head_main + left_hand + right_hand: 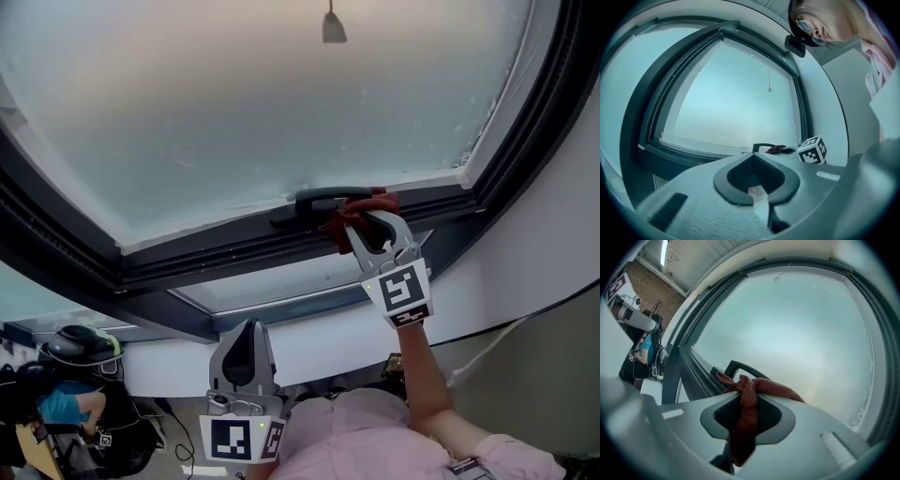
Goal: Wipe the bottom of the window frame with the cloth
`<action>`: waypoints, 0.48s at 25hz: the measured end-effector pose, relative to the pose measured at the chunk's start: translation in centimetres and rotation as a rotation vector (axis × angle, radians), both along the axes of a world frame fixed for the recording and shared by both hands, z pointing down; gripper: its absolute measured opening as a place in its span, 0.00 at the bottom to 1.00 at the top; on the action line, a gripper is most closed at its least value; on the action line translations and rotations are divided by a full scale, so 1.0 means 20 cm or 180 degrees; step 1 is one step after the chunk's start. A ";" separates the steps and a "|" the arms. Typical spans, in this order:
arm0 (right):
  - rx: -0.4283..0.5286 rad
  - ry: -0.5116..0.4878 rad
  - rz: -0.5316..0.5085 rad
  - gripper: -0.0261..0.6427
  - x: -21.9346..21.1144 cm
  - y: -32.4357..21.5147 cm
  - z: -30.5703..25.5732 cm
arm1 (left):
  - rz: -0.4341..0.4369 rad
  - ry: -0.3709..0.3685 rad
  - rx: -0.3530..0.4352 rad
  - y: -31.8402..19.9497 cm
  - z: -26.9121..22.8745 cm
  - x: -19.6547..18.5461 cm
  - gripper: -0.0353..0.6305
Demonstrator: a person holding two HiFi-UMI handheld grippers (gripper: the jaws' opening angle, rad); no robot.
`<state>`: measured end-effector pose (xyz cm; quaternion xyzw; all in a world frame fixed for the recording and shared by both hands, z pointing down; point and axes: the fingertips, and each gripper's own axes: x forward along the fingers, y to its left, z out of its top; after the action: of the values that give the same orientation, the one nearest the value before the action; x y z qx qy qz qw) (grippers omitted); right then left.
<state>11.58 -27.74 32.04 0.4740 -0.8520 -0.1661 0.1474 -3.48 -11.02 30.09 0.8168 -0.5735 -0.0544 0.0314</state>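
A red cloth (pixel 364 208) is bunched against the bottom of the dark window frame (pixel 216 251), right beside the black handle (pixel 317 199). My right gripper (pixel 367 228) is shut on it. In the right gripper view the red cloth (pixel 746 408) runs down between the jaws and drapes over the upper tip, with the handle (pixel 740 367) just beyond. My left gripper (pixel 248 330) hangs low near my chest, shut and holding nothing. In the left gripper view the left gripper (pixel 752 157) points at the window, where the cloth (pixel 777 149) and the handle (pixel 761 146) show small in the distance.
Frosted glass (pixel 262 103) fills the frame, with a cord pull (pixel 334 26) hanging at the top. A white wall (pixel 525 253) curves round at the right, with a cable (pixel 502 339) along it. Below left are a person in teal (pixel 67 405) and a dark helmet (pixel 80 345).
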 end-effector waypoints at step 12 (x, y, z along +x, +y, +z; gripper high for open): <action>-0.0003 -0.0011 0.0030 0.16 0.05 -0.01 0.00 | 0.0013 -0.0020 0.0005 0.01 0.00 0.03 0.04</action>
<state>12.64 -27.88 32.03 0.4783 -0.8501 -0.1642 0.1470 -2.84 -10.85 30.00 0.8181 -0.5720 -0.0522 0.0291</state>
